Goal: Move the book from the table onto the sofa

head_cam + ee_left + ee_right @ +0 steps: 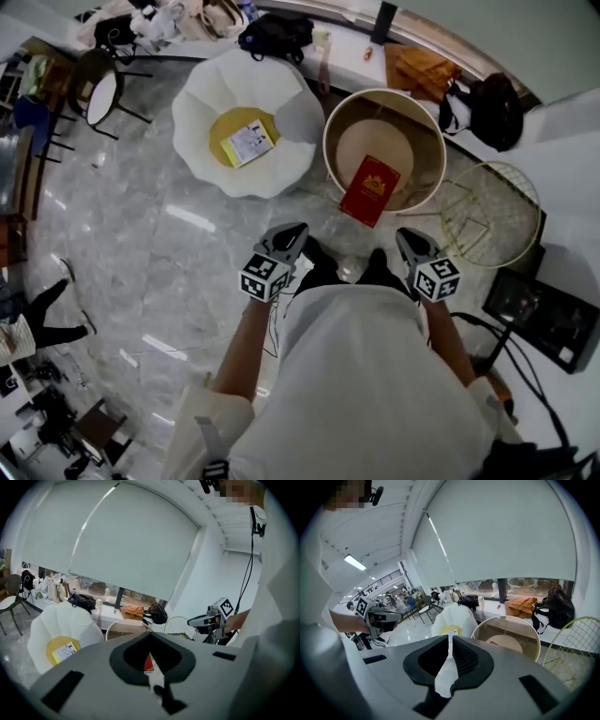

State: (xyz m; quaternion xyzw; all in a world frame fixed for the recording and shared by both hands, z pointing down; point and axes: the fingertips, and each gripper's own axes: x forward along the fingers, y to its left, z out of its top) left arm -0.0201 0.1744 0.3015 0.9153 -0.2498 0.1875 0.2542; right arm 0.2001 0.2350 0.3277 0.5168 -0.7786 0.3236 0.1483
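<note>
A red book (370, 189) with a gold emblem lies at the near edge of a round glass-topped table (337, 120). The white petal-shaped sofa (202, 103) stands left of it, with a yellow cushion (228, 127) and a pale booklet (249, 142) on its seat. My left gripper (292, 234) and right gripper (405, 238) hover over the floor on the near side of the table, both shut and empty. In the left gripper view the red book (148, 663) shows as a sliver behind the shut left gripper (150, 637). In the right gripper view the right gripper (450, 638) points between sofa (457, 617) and table (534, 641).
A round wire-frame table (511, 202) stands right of the glass one. Bags and clothes (277, 33) line the window ledge behind. A black chair (98, 89) stands far left, and a dark box (544, 314) with cables lies at the right. The floor is glossy marble.
</note>
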